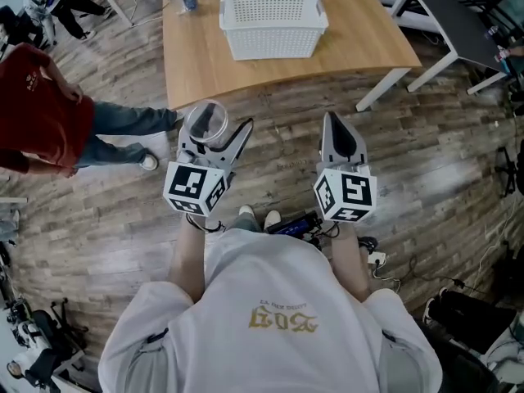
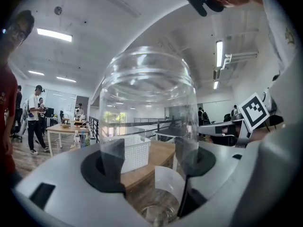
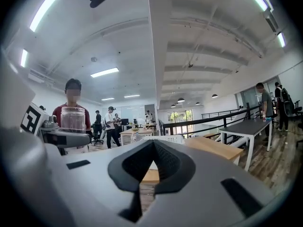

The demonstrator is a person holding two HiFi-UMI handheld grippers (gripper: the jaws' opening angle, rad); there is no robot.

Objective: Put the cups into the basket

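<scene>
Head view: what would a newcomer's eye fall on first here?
First, the clear cup gripped in the jaws of the left gripper, at centre-left. Ahead, a white basket stands on the wooden table at the top. The right gripper, at centre-right, is shut on nothing.

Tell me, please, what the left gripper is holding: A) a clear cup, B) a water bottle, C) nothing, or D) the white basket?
A: the left gripper has its jaws pressed on both sides of a clear cup, while the white basket sits apart on the wooden table.
</scene>
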